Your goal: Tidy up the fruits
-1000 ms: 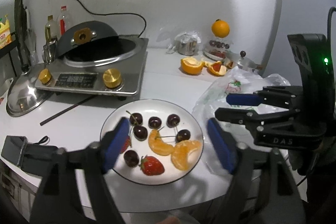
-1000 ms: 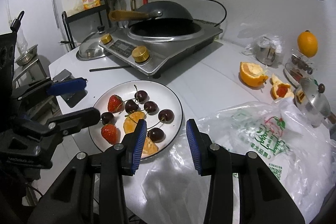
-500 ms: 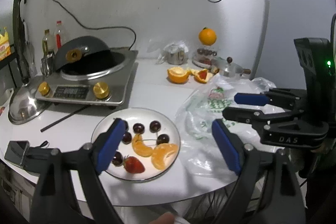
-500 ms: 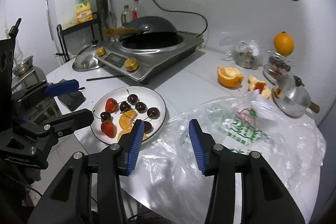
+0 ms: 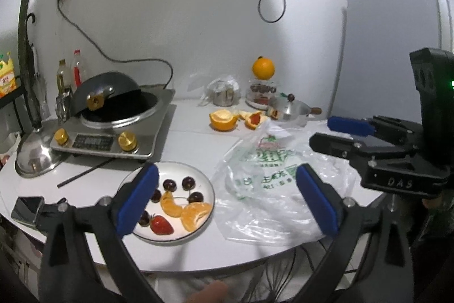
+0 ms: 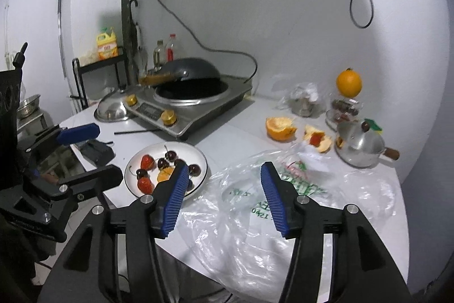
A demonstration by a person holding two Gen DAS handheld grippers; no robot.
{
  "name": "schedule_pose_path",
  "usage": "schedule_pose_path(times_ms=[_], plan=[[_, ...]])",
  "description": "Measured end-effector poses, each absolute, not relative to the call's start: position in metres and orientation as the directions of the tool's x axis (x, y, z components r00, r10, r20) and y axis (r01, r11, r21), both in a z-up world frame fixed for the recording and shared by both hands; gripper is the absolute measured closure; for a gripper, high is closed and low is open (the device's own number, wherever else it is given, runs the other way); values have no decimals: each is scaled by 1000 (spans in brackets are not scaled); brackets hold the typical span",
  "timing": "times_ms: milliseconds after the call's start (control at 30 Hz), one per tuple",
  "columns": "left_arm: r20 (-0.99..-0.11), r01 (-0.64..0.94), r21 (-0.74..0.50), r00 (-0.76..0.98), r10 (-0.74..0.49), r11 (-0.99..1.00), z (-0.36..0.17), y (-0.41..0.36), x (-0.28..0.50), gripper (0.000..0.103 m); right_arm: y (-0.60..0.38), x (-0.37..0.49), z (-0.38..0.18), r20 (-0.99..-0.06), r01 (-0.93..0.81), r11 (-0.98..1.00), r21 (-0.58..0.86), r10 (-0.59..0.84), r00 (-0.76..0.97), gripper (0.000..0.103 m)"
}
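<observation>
Both grippers have pulled back and up from the table since a second ago: the plate [image 5: 170,239] and everything around it look smaller and further off in each wrist view. Both sets of jaws have just been opening, with nothing between them.

Left gripper [image 5: 224,200]: jaws spread wide, empty, hanging in air over the near table edge. Right gripper [image 6: 225,200]: jaws parted about halfway, empty, above the plastic bag [image 6: 283,206].

Fruit sits on the white plate near the front edge of the table [image 5: 193,138]. I count dark cherries [image 5: 188,182], two orange segments [image 5: 195,215] and strawberries [image 5: 161,224]. More fruit at the back: a whole orange [image 5: 263,68] perched on a small container, opened orange peel [image 5: 223,119] on the table top.

Key relation: from the left wrist view the plate lies ahead and below, just inside the left finger [image 5: 136,199], so that hand is lined up nearly straight onto it. From the right wrist view the plate lies to the left of the jaws, partly behind the left finger [image 6: 174,200]; the bag lies straight ahead. My read: left hand is the nearer one for the plate, right hand for the bag.

Orange segments are curved; their long axes run roughly across the left view, so I'd pinch across the short width.

Plate arrangement looks mostly done; I can't tell what remains.
</observation>
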State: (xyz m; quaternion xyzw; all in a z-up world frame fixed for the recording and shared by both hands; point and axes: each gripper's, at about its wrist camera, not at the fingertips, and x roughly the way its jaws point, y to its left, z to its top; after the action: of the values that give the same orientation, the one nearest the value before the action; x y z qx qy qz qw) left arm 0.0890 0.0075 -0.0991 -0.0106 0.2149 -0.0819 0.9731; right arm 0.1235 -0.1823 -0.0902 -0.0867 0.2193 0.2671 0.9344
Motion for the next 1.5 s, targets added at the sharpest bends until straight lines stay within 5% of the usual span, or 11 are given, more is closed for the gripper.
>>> schedule_pose_path(times_ms=[533,667,1500], plan=[[-268,63,-40,961,-71,997,-36,-2,39,5,-228,70,-38,-293,-457,888,-45,425,856,41],[-239,28,1,971,-27,1000,-29,-8,33,4,-235,61,-31,-264,-443,896,-42,418,870,25],[-195,15,34,981,-8,999,-19,-15,30,1,-250,53,-26,-226,-411,910,-48,391,892,25]])
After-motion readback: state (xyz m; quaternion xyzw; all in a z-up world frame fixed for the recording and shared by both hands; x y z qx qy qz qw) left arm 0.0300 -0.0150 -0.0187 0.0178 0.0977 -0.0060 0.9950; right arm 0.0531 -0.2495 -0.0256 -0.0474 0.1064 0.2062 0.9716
